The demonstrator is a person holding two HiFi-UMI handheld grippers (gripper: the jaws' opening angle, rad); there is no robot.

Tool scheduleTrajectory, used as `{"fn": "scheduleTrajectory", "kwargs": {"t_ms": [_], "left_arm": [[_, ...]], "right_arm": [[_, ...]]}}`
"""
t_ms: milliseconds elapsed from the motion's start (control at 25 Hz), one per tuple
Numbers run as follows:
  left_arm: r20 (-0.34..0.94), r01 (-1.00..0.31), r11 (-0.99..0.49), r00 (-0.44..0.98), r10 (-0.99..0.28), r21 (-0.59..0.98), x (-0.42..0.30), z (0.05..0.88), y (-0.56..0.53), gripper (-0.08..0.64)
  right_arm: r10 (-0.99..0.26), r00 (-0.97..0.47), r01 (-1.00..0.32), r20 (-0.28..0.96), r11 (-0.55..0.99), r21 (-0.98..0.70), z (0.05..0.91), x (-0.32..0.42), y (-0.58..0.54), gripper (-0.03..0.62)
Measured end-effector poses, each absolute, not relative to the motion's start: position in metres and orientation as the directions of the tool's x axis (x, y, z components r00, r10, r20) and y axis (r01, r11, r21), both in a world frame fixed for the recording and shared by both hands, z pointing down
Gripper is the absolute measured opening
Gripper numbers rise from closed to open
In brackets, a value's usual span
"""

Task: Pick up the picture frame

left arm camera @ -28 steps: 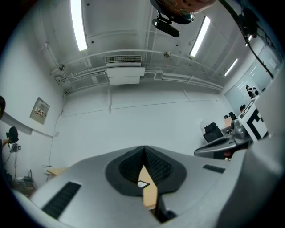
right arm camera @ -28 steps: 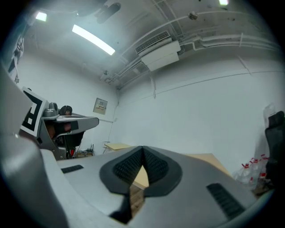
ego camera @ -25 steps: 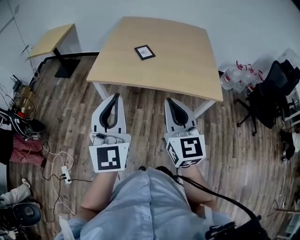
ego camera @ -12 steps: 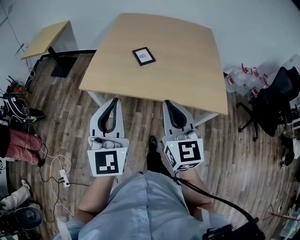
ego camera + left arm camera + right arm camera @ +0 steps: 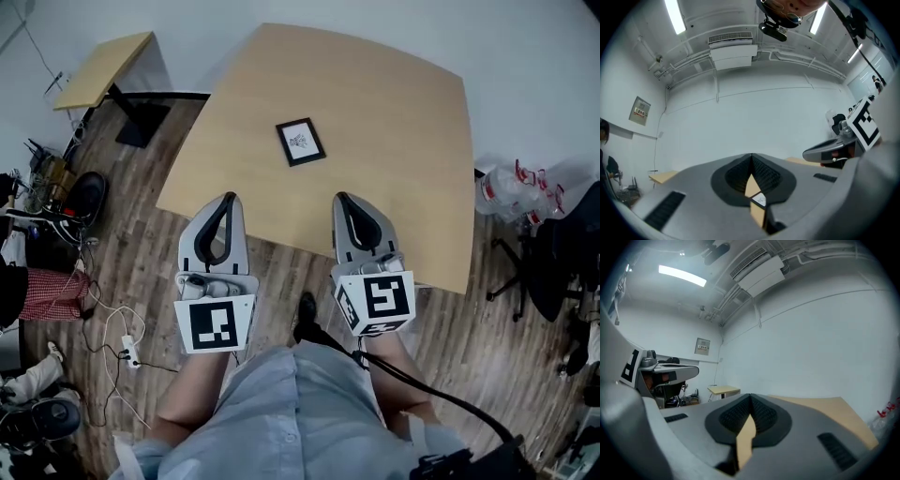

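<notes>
A small black picture frame (image 5: 300, 142) with a white print lies flat near the middle of the light wooden table (image 5: 394, 112). My left gripper (image 5: 228, 199) and right gripper (image 5: 343, 199) are side by side at the table's near edge, short of the frame. Both are shut with nothing in them. In the left gripper view the frame (image 5: 760, 200) peeks through the slit under the closed jaws of the left gripper (image 5: 751, 157), and the right gripper (image 5: 834, 150) shows at the right. The right gripper view shows the right gripper (image 5: 751, 397) shut over the tabletop (image 5: 825, 408).
A smaller wooden side table (image 5: 103, 70) stands at the far left. Water bottles (image 5: 520, 187) and a black office chair (image 5: 562, 253) are at the right. Cables, a power strip (image 5: 131, 352) and a red checked cloth (image 5: 52, 295) lie on the floor at left.
The person has stepped towards the table, so it and the frame lie nearer in view. The gripper tips have gone from over the floor to the table's near edge. Both stay shut.
</notes>
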State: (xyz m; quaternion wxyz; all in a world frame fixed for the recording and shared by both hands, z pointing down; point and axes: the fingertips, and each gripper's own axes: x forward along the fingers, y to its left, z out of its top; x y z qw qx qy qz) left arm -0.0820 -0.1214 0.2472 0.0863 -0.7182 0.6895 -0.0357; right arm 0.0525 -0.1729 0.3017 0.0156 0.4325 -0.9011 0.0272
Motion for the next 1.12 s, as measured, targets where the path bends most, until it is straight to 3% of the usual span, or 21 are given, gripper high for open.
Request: {"fn": "scheduleTrajectory", "kwargs": {"t_ms": [600, 1120], "left_arm": [[-0.083, -0.980, 0.078, -0.064, -0.995, -0.186, -0.109, 0.242, -0.212, 0.002], [0.034, -0.985, 0.051, -0.057, -0.998, -0.165, -0.161, 0.282, -0.285, 0.000]], "right_arm": [[-0.727, -0.685, -0.728, 0.042, 0.685, -0.012, 0.296, 0.023, -0.289, 0.002], [-0.708, -0.684, -0.725, 0.173, 0.687, -0.051, 0.347, -0.030, -0.359, 0.002]]}}
